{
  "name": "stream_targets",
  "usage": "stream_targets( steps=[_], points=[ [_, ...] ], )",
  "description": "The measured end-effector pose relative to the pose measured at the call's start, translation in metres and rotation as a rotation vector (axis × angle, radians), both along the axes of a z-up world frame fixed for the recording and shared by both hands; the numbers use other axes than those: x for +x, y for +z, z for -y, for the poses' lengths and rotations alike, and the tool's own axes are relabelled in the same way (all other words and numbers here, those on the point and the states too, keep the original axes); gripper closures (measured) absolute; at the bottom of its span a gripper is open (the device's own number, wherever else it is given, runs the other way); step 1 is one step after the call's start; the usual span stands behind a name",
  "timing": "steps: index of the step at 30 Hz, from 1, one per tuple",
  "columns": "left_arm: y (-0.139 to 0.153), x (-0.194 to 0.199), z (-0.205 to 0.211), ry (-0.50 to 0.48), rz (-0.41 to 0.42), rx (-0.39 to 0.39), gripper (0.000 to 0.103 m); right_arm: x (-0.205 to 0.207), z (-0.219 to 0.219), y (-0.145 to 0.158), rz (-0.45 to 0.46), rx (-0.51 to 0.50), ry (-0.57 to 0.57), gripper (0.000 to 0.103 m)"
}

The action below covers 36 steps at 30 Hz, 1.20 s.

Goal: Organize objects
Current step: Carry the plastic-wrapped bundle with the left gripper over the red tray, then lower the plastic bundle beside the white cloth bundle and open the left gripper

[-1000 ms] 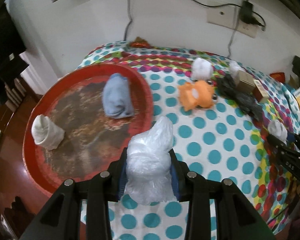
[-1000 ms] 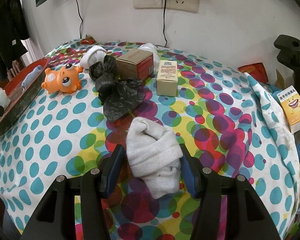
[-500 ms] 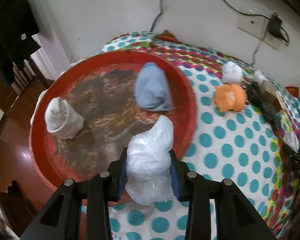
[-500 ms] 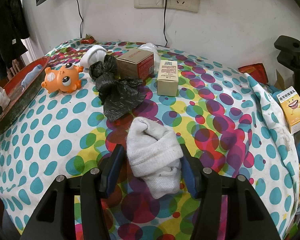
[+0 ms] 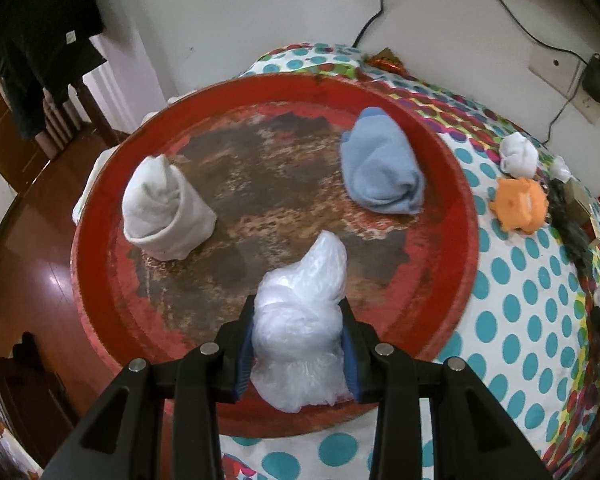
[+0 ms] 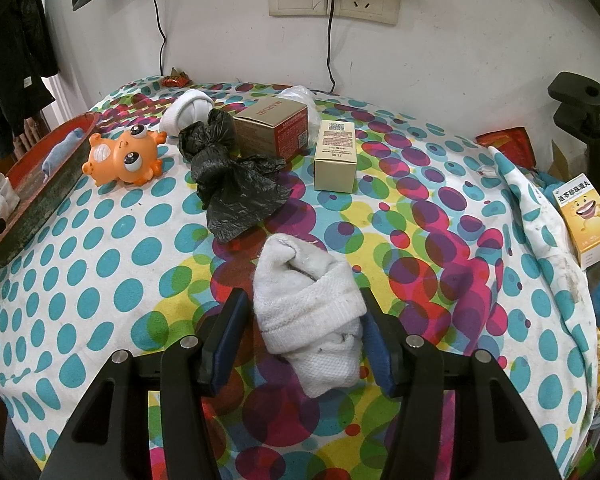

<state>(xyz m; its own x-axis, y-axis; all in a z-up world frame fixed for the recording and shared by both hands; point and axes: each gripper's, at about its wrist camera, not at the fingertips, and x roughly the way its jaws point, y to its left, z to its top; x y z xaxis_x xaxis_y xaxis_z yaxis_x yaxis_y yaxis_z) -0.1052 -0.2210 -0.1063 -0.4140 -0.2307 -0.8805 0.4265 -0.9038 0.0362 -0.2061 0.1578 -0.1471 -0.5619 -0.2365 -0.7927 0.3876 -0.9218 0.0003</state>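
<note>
1. Your left tool (image 5: 298, 344) has carried the clear plastic bag (image 5: 300, 320) from the dotted counter (image 5: 520, 320) to over the red tray (image 5: 112, 208), its pads clamped on it.
2. The bag's long axis points toward 1 o'clock, above the tray's 6 o'clock edge, ready to drop near the blue sock (image 5: 380, 172) and the white sock roll (image 5: 164, 212).
3. Your right tool (image 6: 300, 332) straddles a white sock (image 6: 312, 312) lying on the counter; only its right pad seems to touch, so I judge it ungripped.

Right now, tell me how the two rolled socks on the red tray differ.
The white sock stands upright like a cone near the tray's left rim; the blue sock lies flat toward the far right. The white one looks bulkier. Both are rolled bundles resting free, apart from each other.
</note>
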Motion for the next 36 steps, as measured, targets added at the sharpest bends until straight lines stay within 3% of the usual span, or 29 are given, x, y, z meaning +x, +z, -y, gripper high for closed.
stream_targets(
  steps=[24, 36],
  points=[
    [-0.013, 0.004, 0.082, 0.155, 0.041, 0.004, 0.066, 0.000, 0.001, 0.001, 0.000, 0.000, 0.001, 0.049],
    [-0.014, 0.001, 0.094, 0.142, 0.057, 0.017, 0.062, 0.000, 0.001, 0.001, 0.000, 0.000, 0.002, 0.049]
  ],
)
